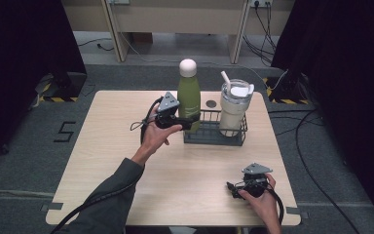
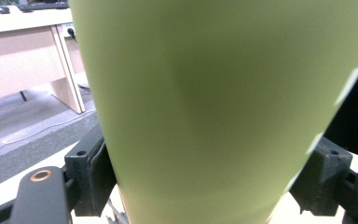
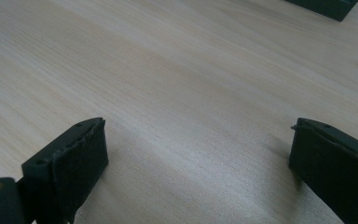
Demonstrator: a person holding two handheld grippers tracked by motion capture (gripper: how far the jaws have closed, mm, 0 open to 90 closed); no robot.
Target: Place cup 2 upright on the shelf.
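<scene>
Left gripper (image 1: 187, 122) clamped on green bottle (image 1: 189, 100), upright in wire basket (image 1: 214, 139) near tabletop (image 1: 126, 146) far edge. Keep vertical, clear rim. Right gripper (image 3: 198, 154) spread wide, idle near right corner.

Even, soft overhead light; dark curtains flank the scene. The matte green metal bottle (image 2: 214, 107) between the left gripper's (image 2: 200, 182) jaws is blurred.

The green bottle (image 2: 223, 107), blurred, overruns the left gripper view's top and bottom edges.
</scene>
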